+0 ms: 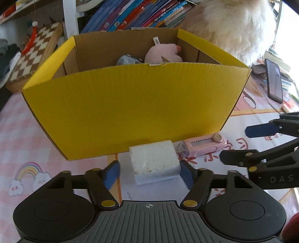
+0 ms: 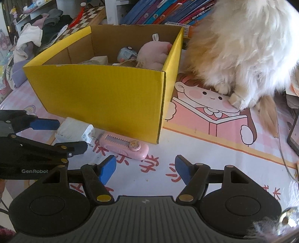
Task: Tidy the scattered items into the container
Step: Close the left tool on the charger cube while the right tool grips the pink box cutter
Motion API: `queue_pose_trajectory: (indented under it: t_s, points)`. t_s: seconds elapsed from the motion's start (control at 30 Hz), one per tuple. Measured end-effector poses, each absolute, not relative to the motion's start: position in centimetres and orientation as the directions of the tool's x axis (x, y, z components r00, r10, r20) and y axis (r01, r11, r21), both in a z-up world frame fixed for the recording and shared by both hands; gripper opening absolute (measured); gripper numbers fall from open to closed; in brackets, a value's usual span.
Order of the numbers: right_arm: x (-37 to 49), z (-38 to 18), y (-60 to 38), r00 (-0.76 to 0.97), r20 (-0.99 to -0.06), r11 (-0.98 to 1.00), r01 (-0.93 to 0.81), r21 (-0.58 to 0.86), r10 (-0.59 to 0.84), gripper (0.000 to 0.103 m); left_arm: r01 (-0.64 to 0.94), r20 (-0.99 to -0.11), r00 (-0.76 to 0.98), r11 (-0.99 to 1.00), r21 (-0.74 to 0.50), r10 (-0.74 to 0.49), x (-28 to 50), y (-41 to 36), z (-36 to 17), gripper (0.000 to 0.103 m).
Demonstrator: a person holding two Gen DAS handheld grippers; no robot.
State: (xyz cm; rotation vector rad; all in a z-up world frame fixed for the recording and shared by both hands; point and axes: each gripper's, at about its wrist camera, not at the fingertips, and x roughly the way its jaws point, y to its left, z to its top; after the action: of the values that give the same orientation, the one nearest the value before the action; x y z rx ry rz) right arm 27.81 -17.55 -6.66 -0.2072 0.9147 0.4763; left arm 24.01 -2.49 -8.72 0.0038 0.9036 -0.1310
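Note:
A white plug-in charger block (image 1: 155, 160) lies on the mat just in front of the yellow cardboard box (image 1: 130, 104). My left gripper (image 1: 149, 174) straddles it: the right pad rests against its side, while a small gap shows at the left pad. Right of the block lies a pink utility knife (image 1: 201, 147). In the right wrist view the knife (image 2: 123, 147) sits ahead and left of my right gripper (image 2: 145, 172), which is open and empty above the mat. The box (image 2: 104, 97) holds a pink plush (image 2: 155, 54) and other small items.
A fluffy cream animal (image 2: 243, 46) sits right of the box. A phone (image 1: 274, 80) lies at the far right on some papers. A chessboard (image 1: 35, 54) stands left of the box, with books (image 1: 140, 15) behind it. Clothes (image 2: 37, 33) are piled at the far left.

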Motion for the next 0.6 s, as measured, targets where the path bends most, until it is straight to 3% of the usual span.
queue_pose_trajectory:
  t_s: [0.07,0.4,0.6]
  points:
    - [28.0,-6.8,-17.3,0.509,-0.802,0.873,-0.487,0.032,0.313,0.068,0.12,-0.782,0.612,0.991,-0.053,-0.116,24.1,-2.5,-8.8,0.052]
    - [28.7,-7.3,-15.6,0.479,-0.807,0.857,-0.511,0.064,0.346,0.07,0.07,-0.793,0.601,0.995,-0.071,-0.099,23.3,-0.8,-8.2,0.051]
    - [29.1,-7.8,-14.1,0.477,-0.81,0.862,-0.504,0.064,0.339,0.08,0.055,-0.791,0.607,0.998,-0.043,-0.067,22.3,0.1,-7.5,0.051]
